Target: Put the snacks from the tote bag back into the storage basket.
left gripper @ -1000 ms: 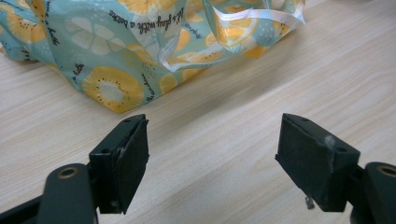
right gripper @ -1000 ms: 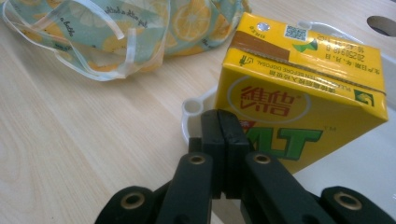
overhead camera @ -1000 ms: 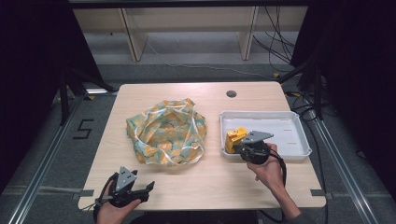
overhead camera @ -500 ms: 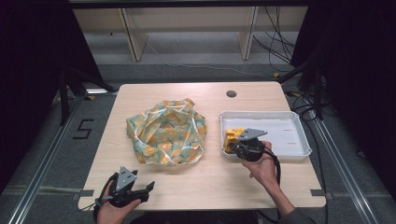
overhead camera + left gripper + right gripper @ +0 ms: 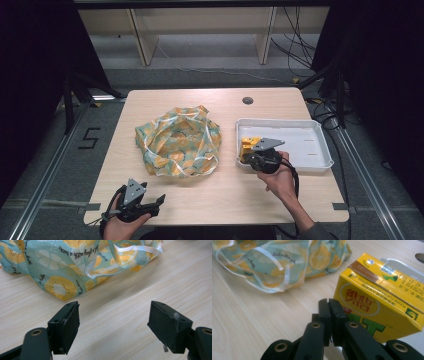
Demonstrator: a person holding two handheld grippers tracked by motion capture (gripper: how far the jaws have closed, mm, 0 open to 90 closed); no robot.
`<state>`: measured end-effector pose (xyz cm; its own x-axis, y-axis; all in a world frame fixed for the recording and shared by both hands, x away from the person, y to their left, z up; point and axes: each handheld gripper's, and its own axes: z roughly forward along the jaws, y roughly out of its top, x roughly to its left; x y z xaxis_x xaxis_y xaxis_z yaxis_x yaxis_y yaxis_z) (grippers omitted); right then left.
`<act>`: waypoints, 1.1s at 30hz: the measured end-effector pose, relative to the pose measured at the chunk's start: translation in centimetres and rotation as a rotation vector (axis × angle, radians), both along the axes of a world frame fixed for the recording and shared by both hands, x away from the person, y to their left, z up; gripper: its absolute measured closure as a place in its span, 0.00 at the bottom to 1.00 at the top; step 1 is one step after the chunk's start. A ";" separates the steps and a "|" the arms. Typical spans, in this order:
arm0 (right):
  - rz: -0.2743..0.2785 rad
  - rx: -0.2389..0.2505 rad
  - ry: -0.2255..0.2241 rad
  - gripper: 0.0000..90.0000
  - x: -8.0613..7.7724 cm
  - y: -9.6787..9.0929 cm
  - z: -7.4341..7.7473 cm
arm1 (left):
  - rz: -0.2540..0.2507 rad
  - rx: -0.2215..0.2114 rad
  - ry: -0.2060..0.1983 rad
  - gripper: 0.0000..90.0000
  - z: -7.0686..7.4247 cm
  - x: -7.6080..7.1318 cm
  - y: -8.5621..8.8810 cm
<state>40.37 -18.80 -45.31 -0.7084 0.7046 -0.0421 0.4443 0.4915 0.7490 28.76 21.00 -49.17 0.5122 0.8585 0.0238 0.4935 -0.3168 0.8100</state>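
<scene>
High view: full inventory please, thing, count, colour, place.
table: 1, light wood, centre
bag: 1, teal with orange fruit print and white ribbon handles, crumpled at table middle
tray: 1, white, table right
drink carton: 1, yellow, at tray's left end
shelf unit: 1, pale wood, behind table
floor cables: several, dark, back right
left gripper: 1, black, fingers open, near table's front left
right gripper: 1, black, fingers shut, against carton

We count one yellow drink carton [image 5: 382,302], one white tray [image 5: 305,142] and one patterned bag [image 5: 177,142] (it has orange fruit slices printed on it) on one wooden table [image 5: 220,197]. We also count two grippers: left gripper [image 5: 156,201], right gripper [image 5: 250,159].
</scene>
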 end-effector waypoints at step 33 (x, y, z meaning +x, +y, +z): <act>-0.111 0.154 0.008 0.39 -3.3 -4.5 0.4 | 0.011 -0.019 0.013 0.27 0.0 0.0 0.0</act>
